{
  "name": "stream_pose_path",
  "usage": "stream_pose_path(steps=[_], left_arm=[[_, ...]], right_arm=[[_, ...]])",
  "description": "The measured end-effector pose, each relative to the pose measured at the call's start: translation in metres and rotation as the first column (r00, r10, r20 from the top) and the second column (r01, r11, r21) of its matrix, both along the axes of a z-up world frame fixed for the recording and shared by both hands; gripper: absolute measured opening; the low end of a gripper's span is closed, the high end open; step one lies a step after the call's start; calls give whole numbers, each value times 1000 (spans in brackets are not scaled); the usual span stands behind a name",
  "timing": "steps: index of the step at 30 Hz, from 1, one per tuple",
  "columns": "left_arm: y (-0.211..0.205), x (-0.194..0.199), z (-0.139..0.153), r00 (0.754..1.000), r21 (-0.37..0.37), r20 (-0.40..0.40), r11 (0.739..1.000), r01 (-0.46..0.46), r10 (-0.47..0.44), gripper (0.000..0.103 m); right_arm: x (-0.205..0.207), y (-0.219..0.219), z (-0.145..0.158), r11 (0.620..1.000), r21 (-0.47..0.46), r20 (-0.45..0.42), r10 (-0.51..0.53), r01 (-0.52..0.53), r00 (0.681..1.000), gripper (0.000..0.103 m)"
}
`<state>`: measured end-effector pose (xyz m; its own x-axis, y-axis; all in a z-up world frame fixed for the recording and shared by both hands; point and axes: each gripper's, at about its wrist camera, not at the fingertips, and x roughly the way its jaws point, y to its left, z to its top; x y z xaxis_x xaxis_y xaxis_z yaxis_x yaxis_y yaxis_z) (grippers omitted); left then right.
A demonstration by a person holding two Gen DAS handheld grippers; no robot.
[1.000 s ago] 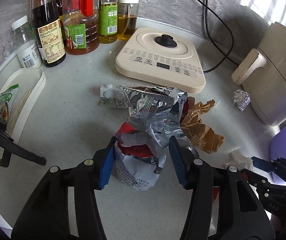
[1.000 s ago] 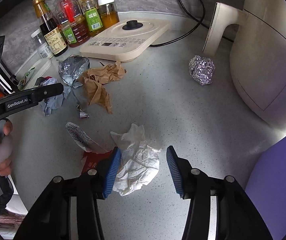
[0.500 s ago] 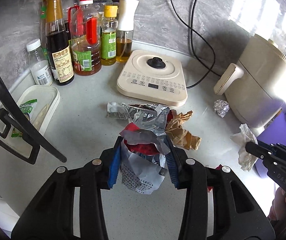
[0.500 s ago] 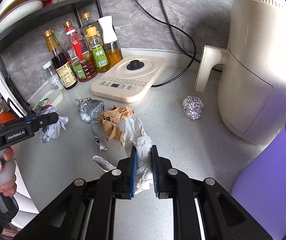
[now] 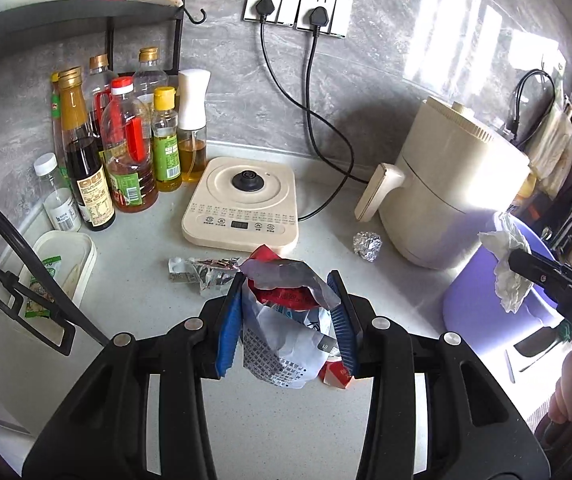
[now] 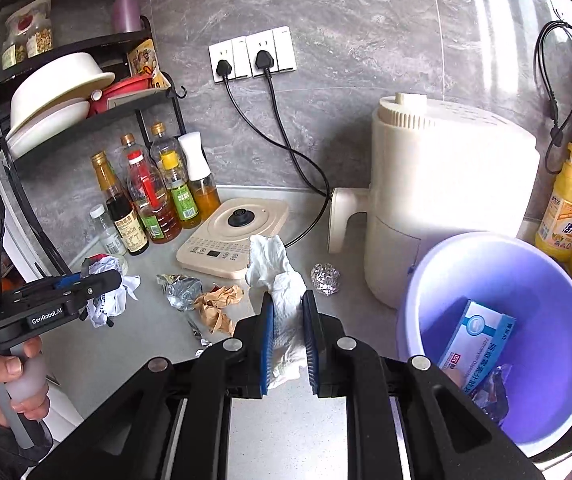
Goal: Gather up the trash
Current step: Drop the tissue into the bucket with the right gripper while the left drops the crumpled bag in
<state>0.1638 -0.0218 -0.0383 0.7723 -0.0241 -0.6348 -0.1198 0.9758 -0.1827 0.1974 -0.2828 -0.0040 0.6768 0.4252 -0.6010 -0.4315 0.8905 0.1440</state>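
My left gripper [image 5: 286, 280] is shut on a crumpled white, red and silver wrapper [image 5: 281, 344], held above the grey counter. My right gripper [image 6: 288, 300] is shut on a white tissue [image 6: 271, 260], lifted just left of the purple bin [image 6: 498, 248]. The bin holds a blue-and-white box [image 6: 478, 336] and a bit of foil. On the counter lie a foil ball [image 6: 325, 278], a silver foil packet [image 6: 179, 290], crumpled brown paper [image 6: 217, 304] and a small red carton piece [image 5: 336, 376]. A hand grips the left gripper's handle.
A cream induction cooker [image 5: 241, 208] and a cream air fryer [image 5: 458, 192] stand at the back, with black cords to the wall sockets. Sauce bottles [image 5: 125, 152] and a white tray [image 5: 65, 256] fill the left. A black rack hangs over them. A yellow detergent bottle [image 6: 566, 208] stands behind the bin.
Both grippers have risen off the counter with their trash. The right one closed on the tissue and lifted it; the purple bin has come into its view.
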Motion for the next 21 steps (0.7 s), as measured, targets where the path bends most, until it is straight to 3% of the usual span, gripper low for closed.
stream_pose_path(steps=[10, 12, 13, 14, 16, 21], left_arm=[[-52, 12, 22, 992, 9, 50, 993, 119, -119, 41], [-61, 15, 24, 988, 7, 56, 990, 141, -141, 41], [-66, 17, 24, 987, 6, 58, 988, 153, -153, 41], [-72, 18, 25, 984, 5, 60, 986, 165, -165, 41], [-83, 21, 28, 979, 8, 64, 981, 193, -194, 41], [-112, 30, 37, 961, 13, 94, 965, 262, -262, 41]], right_arm=[[-7, -74, 34, 987, 17, 77, -158, 158, 984, 16], [-10, -89, 39, 977, 9, 103, -212, 212, 972, 30], [-11, -97, 41, 969, 1, 117, -246, 248, 962, 61], [-14, -105, 43, 961, 5, 132, -275, 277, 952, 76], [-22, -123, 45, 949, 25, 155, -315, 315, 936, 76], [-32, -162, 40, 920, 34, 121, -392, 391, 912, 74]])
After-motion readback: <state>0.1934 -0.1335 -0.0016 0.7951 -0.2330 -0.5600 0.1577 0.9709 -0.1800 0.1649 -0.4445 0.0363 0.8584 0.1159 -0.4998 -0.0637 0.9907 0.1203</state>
